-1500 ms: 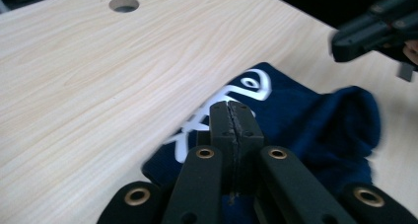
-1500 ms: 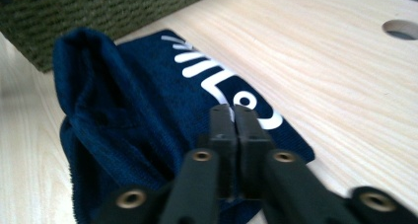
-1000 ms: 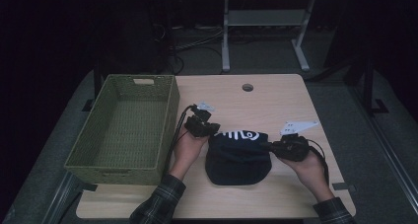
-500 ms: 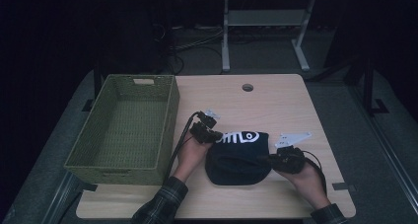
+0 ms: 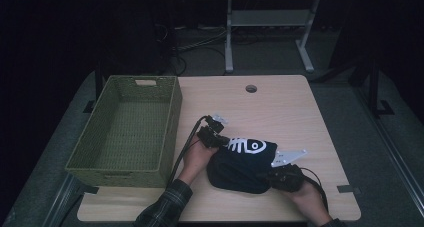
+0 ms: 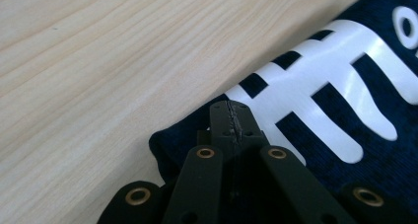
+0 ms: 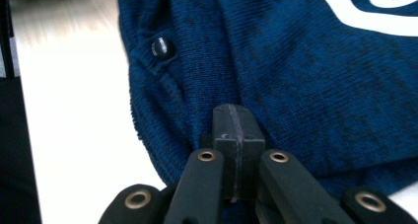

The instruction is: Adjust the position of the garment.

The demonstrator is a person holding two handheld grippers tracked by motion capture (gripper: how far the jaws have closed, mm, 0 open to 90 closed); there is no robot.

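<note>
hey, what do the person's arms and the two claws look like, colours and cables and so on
Both the left claw and the right claw are black, with brass-coloured rivets on their linkages. The right one carries a pale grey three-cornered plate. A black cable trails from the left one. The left arm wears a dark plaid sleeve.

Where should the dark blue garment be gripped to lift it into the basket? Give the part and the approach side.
Grip the dark blue garment at its two opposite outer edges, low and from the sides. It lies bunched on the table, so the edges give thin folds. The left gripper and right gripper look closed there already.
</note>
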